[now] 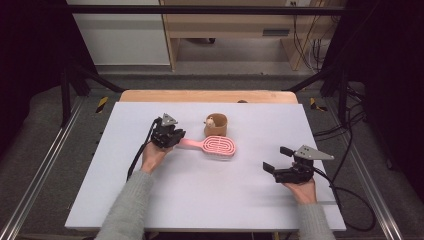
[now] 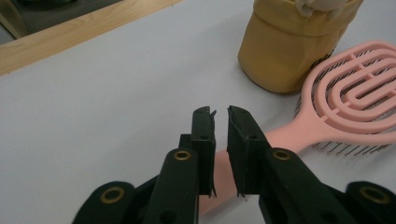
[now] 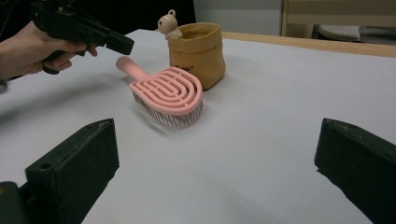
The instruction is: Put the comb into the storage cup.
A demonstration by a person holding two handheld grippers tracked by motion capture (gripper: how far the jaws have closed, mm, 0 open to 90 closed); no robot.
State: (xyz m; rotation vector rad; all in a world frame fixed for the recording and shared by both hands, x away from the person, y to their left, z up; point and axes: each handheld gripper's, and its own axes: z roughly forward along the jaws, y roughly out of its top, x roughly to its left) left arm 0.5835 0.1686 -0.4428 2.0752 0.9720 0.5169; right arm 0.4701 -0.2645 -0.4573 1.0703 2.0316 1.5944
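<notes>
A pink hairbrush (image 1: 220, 146) lies bristles down on the white table top (image 1: 200, 195), its handle pointing left. My left gripper (image 1: 181, 134) hovers just over the handle's end. In the left gripper view its jaws (image 2: 221, 112) stand nearly together with only a thin slit, and the pink handle (image 2: 285, 137) passes underneath them. The right gripper view shows the left gripper (image 3: 122, 44) a little above the handle, apart from it. My right gripper (image 1: 274, 157) rests at the front right, jaws wide open (image 3: 217, 154) and bare, facing the brush (image 3: 168, 91).
A small tan pouch (image 1: 216, 125) stands just behind the brush head, with a little bear figure (image 3: 166, 23) on its rim. The table's wooden far edge (image 1: 207, 96) lies beyond. Cables trail from both grippers.
</notes>
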